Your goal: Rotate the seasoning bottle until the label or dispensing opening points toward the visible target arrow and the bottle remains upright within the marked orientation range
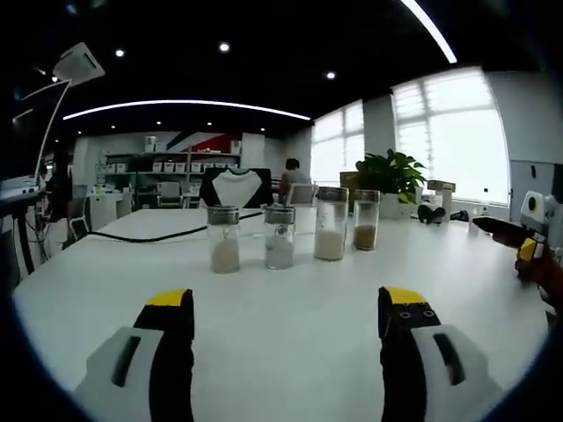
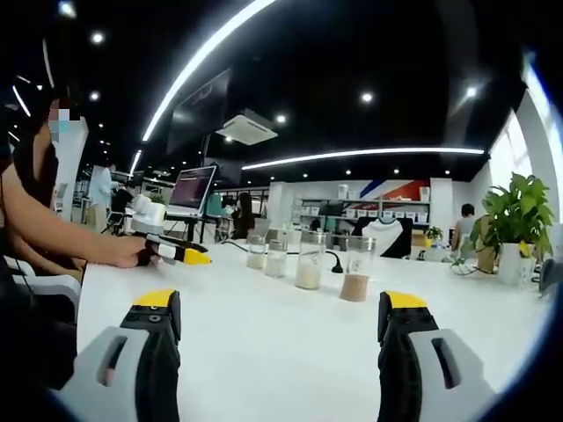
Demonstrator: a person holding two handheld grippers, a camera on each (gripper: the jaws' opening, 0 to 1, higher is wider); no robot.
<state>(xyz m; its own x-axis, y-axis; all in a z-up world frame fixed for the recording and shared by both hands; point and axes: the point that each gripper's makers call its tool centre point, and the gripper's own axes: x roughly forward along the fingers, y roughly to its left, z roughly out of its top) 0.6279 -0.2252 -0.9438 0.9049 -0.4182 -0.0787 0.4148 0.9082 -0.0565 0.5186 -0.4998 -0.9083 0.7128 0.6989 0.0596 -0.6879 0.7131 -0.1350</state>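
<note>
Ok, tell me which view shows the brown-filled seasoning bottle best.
The left gripper view: the brown-filled bottle stands unobstructed at the right end of the row, roughly head-on. In the right gripper view the same bottle is nearest of the four jars, seen at an angle against a darker, cluttered background.

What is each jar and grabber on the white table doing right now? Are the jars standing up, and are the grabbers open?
Left gripper: open, holding nothing, above the table.
Right gripper: open, holding nothing.
Brown-powder bottle: upright, lid on, about a third full.
Tall white-powder bottle: upright, lid on, roughly half full.
Two short bottles: upright, lids on, pale powder inside.
White table: bare in front of the bottles.
Potted plant: upright behind the bottles.
</note>
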